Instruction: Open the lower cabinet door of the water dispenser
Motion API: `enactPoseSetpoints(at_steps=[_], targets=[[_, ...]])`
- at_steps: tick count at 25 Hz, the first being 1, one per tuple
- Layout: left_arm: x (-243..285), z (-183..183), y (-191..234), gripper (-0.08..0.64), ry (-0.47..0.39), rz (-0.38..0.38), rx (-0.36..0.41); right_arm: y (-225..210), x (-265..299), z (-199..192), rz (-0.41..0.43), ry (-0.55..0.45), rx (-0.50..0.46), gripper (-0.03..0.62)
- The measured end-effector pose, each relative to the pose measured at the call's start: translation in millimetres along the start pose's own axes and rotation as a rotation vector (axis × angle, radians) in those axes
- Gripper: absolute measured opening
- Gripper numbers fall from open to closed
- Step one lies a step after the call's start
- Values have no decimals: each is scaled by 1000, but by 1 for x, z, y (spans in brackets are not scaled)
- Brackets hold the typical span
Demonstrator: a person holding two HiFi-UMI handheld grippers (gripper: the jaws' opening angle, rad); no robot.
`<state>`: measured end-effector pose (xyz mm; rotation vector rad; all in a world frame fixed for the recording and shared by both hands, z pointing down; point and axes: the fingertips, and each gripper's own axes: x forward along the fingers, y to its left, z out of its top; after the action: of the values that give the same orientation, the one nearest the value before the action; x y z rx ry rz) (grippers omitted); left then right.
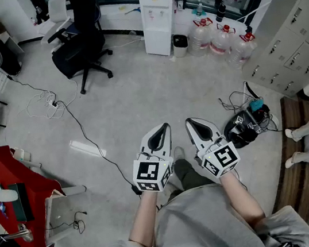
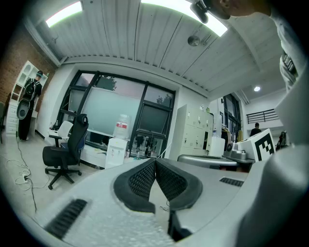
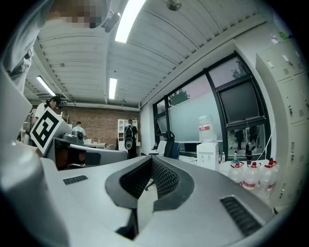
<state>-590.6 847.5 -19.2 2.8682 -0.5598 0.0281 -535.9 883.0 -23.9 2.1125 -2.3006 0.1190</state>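
- Water dispenser point(image 1: 160, 21): a white floor-standing unit with a bottle on top. It stood at the far side of the room, in front of the window wall and a little right of centre. Its lower cabinet door point(image 1: 157, 39) lay flush with the body, as far as the head view showed.
- Floor point(image 1: 134, 103): bare grey concrete lay between the person and the dispenser.
- Lockers point(image 1: 289, 40): a grey bank ran along the right wall, from the far corner towards the near side.
- Red table point(image 1: 13, 183): it stood at the near left and carried small items.
- Office chair point(image 1: 81, 44): black, on castors, at the far left, just left of the dispenser.
- Left gripper point(image 1: 164, 126): it was held level at the near centre and pointed towards the far wall. Its jaws were closed tip to tip with nothing between them, well apart from the dispenser.
- Right gripper point(image 1: 191, 120): it was just beside the left gripper and also level. Its jaws were pressed fully together and empty.
- Water bottles point(image 1: 219, 37): a cluster of clear bottles with red caps stood on the floor to the right of the dispenser.
- Black gear with cables point(image 1: 247, 122): it lay on the floor to the right of the grippers.
- Bin point(image 1: 180, 45): a small bin stood against the right side of the dispenser.
- Loose cable point(image 1: 52, 104): it trailed across the floor at the left.
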Motion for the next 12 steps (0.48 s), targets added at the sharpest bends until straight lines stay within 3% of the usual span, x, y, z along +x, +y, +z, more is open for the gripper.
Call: enactPoseSetpoints(at_steps=[12], targets=[[74,-1,29,11,50,-11,1,-59,53,-4,-15,0,49,11]])
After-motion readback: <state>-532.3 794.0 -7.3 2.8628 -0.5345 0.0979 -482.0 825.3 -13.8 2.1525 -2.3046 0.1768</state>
